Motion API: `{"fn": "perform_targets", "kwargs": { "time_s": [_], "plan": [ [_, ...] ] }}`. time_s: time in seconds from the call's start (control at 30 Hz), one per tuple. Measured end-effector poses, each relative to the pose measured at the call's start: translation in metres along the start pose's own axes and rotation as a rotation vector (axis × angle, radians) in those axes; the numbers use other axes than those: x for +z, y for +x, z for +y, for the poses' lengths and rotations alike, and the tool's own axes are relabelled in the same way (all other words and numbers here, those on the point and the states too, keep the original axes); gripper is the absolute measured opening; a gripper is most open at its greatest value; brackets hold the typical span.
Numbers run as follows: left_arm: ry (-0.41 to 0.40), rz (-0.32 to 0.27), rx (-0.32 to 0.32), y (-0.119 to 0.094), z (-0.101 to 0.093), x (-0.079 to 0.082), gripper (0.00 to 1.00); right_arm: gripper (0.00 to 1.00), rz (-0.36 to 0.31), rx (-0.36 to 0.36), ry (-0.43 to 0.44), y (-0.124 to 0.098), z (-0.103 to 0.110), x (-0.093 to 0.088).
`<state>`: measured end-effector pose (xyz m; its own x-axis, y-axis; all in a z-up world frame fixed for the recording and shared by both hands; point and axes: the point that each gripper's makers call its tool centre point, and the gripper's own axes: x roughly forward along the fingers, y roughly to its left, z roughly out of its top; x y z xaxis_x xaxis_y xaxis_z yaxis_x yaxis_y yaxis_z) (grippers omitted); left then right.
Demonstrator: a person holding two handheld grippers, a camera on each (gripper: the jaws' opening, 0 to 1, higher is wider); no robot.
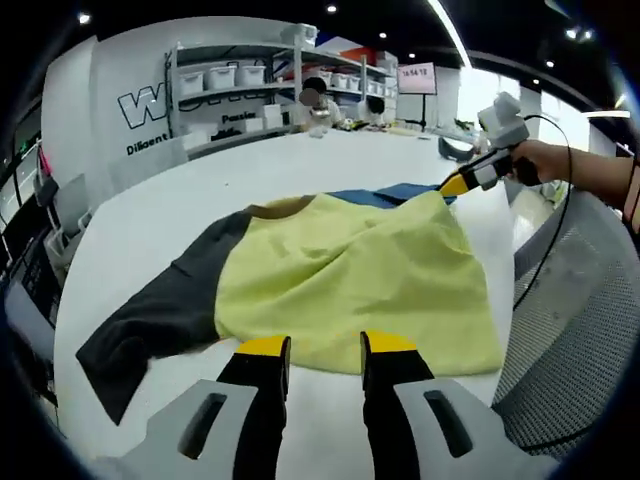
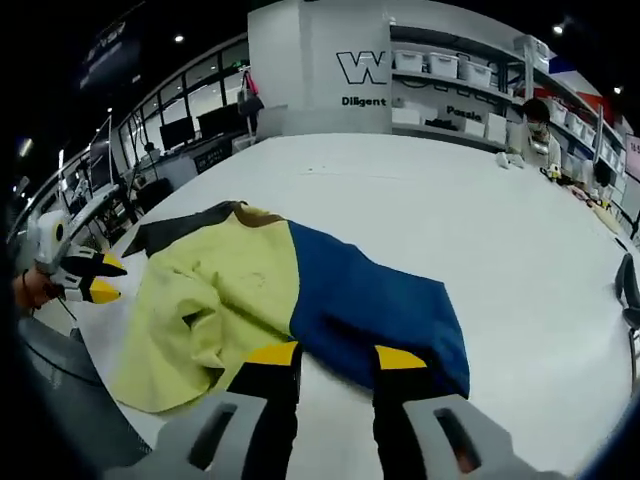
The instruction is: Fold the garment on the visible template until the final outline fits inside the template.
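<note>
Garment (image 1: 350, 280) lies flat near the white table's (image 1: 150, 220) near edge, with broad bare tabletop beyond it. Left gripper (image 1: 325, 345) hovers open at the yellow hem; right gripper (image 2: 335, 355) hovers open at the blue sleeve (image 2: 380, 300)

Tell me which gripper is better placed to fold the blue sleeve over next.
Right. The right gripper sits open at the blue sleeve's edge, while the left gripper is by the yellow hem, across the shirt.
</note>
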<state>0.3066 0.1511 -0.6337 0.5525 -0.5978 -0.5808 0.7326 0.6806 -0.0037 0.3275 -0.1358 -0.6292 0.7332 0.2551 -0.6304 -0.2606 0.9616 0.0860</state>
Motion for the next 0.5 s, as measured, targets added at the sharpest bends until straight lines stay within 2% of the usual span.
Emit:
{"fn": "perform_targets", "kwargs": {
  "time_s": [0.1, 0.27, 0.37, 0.5],
  "plan": [
    [-0.002, 0.047, -0.034, 0.004, -0.01, -0.006, 0.23, 0.23, 0.0, 0.008, 0.005, 0.0, 0.002, 0.0],
    [0.052, 0.047, -0.114, 0.008, -0.037, -0.006, 0.23, 0.24, -0.003, 0.017, -0.004, 0.001, 0.007, 0.0],
    [0.103, 0.036, -0.192, 0.01, -0.055, -0.005, 0.22, 0.24, -0.003, 0.023, -0.013, 0.003, 0.009, 0.001],
    [0.123, 0.019, -0.294, 0.01, -0.083, -0.002, 0.25, 0.24, -0.009, 0.033, -0.005, 0.003, 0.012, 0.002]
  ]
}}
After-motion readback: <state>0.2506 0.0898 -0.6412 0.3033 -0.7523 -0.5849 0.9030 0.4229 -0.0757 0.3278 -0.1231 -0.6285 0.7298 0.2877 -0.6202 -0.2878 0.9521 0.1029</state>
